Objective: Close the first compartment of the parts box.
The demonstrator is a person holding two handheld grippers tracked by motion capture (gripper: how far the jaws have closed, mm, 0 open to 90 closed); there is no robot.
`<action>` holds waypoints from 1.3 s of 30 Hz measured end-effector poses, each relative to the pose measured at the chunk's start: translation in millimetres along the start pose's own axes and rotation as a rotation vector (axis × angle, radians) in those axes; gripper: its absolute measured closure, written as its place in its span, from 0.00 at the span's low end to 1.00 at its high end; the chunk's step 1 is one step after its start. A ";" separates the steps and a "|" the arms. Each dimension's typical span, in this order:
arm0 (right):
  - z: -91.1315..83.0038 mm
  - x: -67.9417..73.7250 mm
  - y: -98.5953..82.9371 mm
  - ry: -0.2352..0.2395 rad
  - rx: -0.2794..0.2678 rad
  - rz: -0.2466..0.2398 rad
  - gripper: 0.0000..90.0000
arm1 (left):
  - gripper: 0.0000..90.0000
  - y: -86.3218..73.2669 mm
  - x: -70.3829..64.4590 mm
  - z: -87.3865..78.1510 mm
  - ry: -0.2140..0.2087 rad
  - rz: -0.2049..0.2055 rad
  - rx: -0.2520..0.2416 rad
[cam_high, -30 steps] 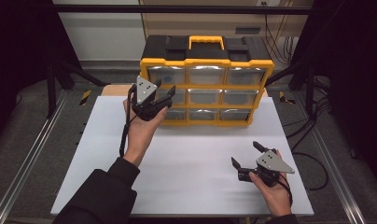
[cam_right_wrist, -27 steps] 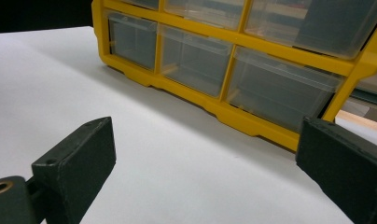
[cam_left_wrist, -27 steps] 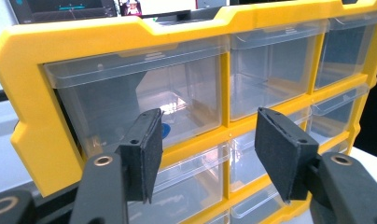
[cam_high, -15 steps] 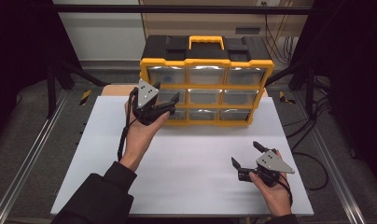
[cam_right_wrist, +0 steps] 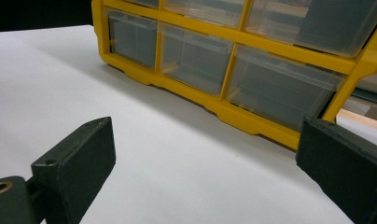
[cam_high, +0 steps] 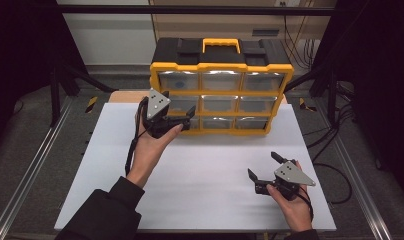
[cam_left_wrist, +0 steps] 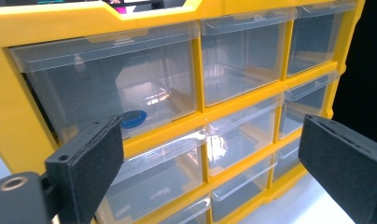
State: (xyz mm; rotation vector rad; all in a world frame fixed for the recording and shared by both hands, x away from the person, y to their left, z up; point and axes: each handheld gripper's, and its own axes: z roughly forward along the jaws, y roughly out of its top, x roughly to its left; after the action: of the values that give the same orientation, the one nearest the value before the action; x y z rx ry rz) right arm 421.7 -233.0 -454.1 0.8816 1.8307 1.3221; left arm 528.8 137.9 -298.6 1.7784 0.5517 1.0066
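Left gripper view looks along the left tool (cam_left_wrist: 214,177), whose two black jaws stand wide apart with nothing between them, straight at the front of the yellow drawer cabinet (cam_left_wrist: 18,116). Directly ahead, and slightly above the line of the jaws, sits the top-left drawer (cam_left_wrist: 112,84), a clear bin with a small blue disc (cam_left_wrist: 133,118) lying on its floor near the front. The drawer's front lip runs crosswise to the tool's reach, so the open jaws would have to meet it from the front rather than from the side.

In the high view the left tool (cam_high: 182,122) is held up against the cabinet's left column (cam_high: 182,102), close to the drawer fronts though contact cannot be told. The right tool (cam_high: 262,167), jaws likewise spread and empty, rests low over the white counter (cam_high: 200,175) near its front right corner, well apart from the cabinet (cam_high: 221,70).

The left hand is therefore much the nearer one, and any pull on a left-column drawer would likely come toward the person, along the drawer's sliding axis.
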 end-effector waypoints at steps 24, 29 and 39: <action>0.1 -0.7 -0.5 0.001 0.003 0.013 0.05 | 0.02 1.1 -11.6 -6.3 -0.023 0.027 -0.046; 0.2 -0.7 -0.5 -0.001 0.004 0.010 0.05 | 0.02 0.5 -12.9 -8.3 -0.019 0.032 -0.068; -0.3 -1.0 -0.4 -0.001 0.001 0.010 0.05 | 0.02 -0.7 -13.9 -9.6 -0.025 0.019 -0.090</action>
State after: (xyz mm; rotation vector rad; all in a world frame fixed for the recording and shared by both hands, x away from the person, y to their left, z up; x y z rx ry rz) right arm 421.8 -234.1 -454.3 0.8932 1.8277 1.3271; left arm 513.2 133.0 -302.9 1.7176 0.4672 1.0057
